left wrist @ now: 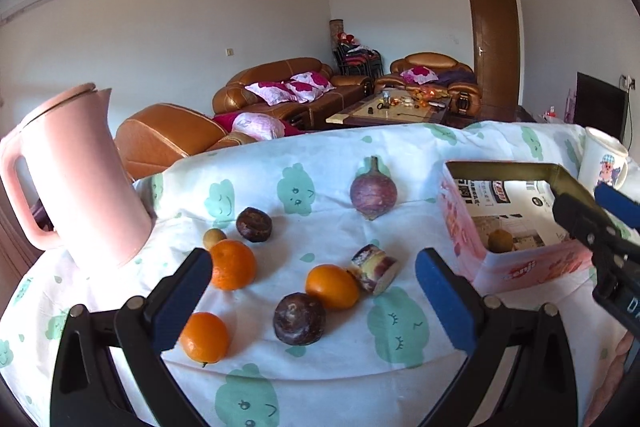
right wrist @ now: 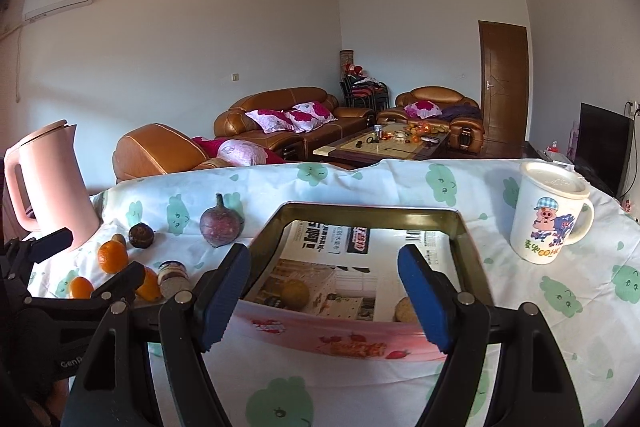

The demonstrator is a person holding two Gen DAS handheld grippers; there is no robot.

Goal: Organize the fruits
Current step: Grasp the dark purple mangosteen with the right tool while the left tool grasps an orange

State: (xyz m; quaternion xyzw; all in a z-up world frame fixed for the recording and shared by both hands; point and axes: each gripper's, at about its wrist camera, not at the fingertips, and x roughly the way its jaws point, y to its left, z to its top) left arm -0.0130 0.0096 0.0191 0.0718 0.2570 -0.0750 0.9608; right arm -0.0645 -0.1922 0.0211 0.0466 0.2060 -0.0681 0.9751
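Note:
Three oranges (left wrist: pixel 333 286) (left wrist: pixel 233 264) (left wrist: pixel 204 337), two dark round fruits (left wrist: pixel 299 317) (left wrist: pixel 254 224), a small brown fruit (left wrist: pixel 214 238), a cut purple piece (left wrist: pixel 374 269) and a purple beet-like root (left wrist: pixel 373 193) lie on the cloth. My left gripper (left wrist: pixel 314 301) is open and empty above the near fruits. A pink tin box (right wrist: pixel 360 341) lined with newspaper holds two brownish fruits (right wrist: pixel 296 293) (right wrist: pixel 404 309). My right gripper (right wrist: pixel 324 301) is open and empty over the box's near wall; it also shows in the left wrist view (left wrist: pixel 600 223).
A pink kettle (left wrist: pixel 76 179) stands at the table's left edge. A white cartoon mug (right wrist: pixel 550 215) with a lid stands right of the box. The cloud-print tablecloth (right wrist: pixel 560 327) covers the table. Sofas and a coffee table lie beyond the far edge.

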